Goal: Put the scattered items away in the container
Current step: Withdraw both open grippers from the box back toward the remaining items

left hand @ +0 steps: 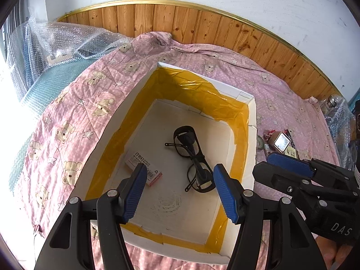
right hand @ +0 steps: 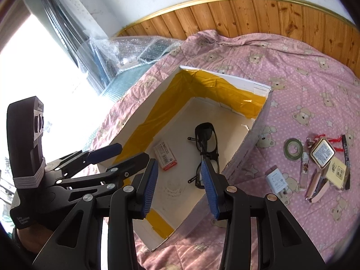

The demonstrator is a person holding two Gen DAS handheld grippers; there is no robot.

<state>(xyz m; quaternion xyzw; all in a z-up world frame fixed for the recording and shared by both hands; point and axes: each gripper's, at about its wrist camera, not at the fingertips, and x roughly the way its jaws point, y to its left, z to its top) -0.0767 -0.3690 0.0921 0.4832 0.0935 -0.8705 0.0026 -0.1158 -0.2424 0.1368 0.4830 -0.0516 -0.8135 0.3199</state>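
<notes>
On the pink bear-print quilt [right hand: 303, 67] a white box [left hand: 252, 135] lined with yellow tape is set, and inside it, on its floor, black glasses [left hand: 193, 157] and a small staple packet [left hand: 144, 168] are seen lying apart. Above the box's near edge the left gripper [left hand: 180, 180] and the right gripper [right hand: 178, 180] are held with jaws spread and nothing between them. Beyond the box's right wall, a white charger [right hand: 275, 180], a tape roll [right hand: 292, 148], a square tin [right hand: 322, 155] and a pen [right hand: 346, 157] are left scattered on the quilt.
</notes>
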